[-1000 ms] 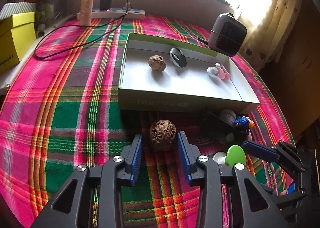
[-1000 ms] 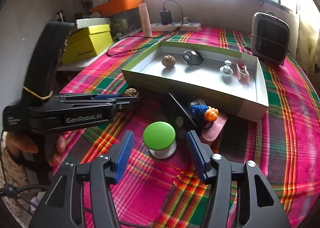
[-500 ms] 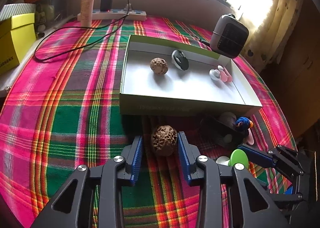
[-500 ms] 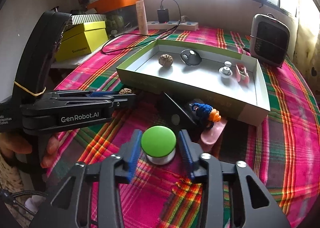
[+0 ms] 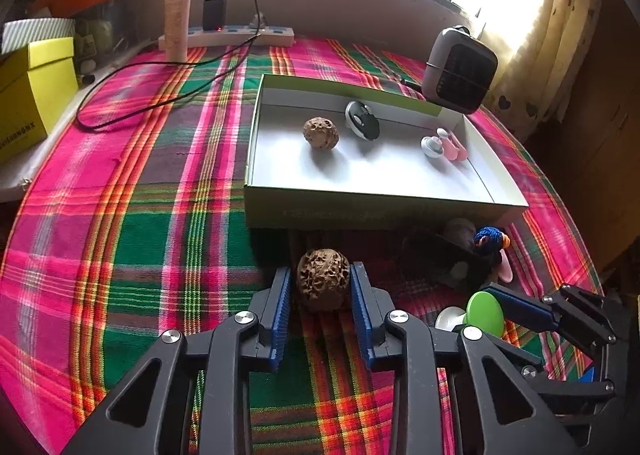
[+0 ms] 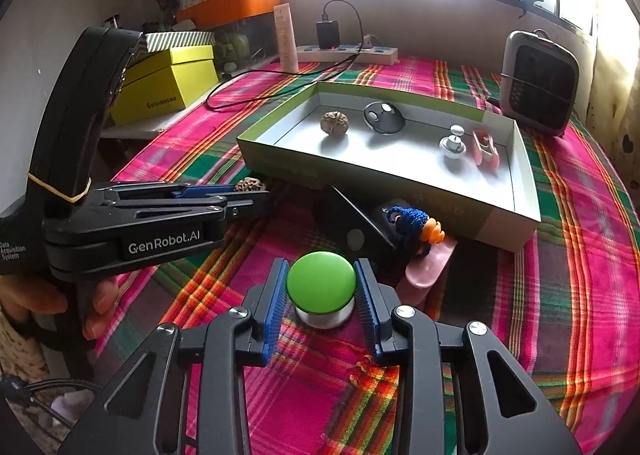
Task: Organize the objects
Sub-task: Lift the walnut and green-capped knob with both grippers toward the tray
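Four bits already boxed; left claw [image 5: 323, 287] closing round walnut [image 5: 322, 282], right claw [image 6: 321, 289] closing round green button [image 6: 321, 281]

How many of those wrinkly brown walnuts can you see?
2. One walnut in the box lies on the white floor of the box, at its left end. The other walnut sits on the tablecloth between the closing left gripper's jaws. More could be hidden.

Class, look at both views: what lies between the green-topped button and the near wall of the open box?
In the right wrist view, a black wedge-shaped object, a blue crocheted toy and a pink piece lie between the green-topped button and the box.
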Available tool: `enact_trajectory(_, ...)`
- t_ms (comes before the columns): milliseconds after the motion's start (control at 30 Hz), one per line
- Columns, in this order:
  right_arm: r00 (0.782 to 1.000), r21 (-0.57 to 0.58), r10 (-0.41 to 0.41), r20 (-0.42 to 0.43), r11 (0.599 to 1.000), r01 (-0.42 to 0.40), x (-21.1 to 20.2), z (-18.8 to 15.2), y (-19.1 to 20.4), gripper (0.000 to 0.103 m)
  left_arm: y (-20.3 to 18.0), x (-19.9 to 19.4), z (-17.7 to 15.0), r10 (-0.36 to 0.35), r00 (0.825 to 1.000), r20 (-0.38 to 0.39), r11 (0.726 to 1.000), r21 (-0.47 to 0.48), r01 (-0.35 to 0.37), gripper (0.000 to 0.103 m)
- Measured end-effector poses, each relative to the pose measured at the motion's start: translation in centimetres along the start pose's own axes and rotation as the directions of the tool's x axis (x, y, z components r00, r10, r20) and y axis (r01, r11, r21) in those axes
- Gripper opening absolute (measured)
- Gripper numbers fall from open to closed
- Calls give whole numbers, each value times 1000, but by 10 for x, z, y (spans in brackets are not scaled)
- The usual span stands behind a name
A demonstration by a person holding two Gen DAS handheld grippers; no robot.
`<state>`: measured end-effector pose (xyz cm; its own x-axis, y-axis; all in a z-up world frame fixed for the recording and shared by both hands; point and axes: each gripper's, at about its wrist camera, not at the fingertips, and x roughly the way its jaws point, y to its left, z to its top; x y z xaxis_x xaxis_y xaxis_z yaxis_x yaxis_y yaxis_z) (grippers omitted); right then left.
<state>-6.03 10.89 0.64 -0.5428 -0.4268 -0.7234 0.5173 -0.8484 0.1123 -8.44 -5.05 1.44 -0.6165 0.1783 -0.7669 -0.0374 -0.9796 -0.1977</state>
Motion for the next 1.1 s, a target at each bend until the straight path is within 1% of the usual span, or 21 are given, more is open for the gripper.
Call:
enact_trajectory(133,1000,13,18,5,1000,-18,-2,0,-1,35,-1,-3,-1,17,1000,11,1000,13,-17,27)
enact_trajectory(233,1000,21,31,7,999,-31,-4,1,-2,35,-5,-8,-2,38,999,32,999,37,-39,27)
enact_trajectory(500,999,20,47,18,999,-47,-8,5,-2,35,-8,-15,0,39,998,48,998,48,-41,27)
enact_trajectory(633,997,33,70,17,997,-70,-9,6,-4,35,-10,-18,0,39,998,54,998,52,-42,27)
enact_trajectory(900,996,22,78,48,997,-79,-20,16,-6,35,-13,-28,6,38,996,78,997,64,-43,27)
enact_trajectory(1100,995,29,82,54,996,-84,-21,20,-9,35,-13,-30,10,41,995,87,997,64,-47,27)
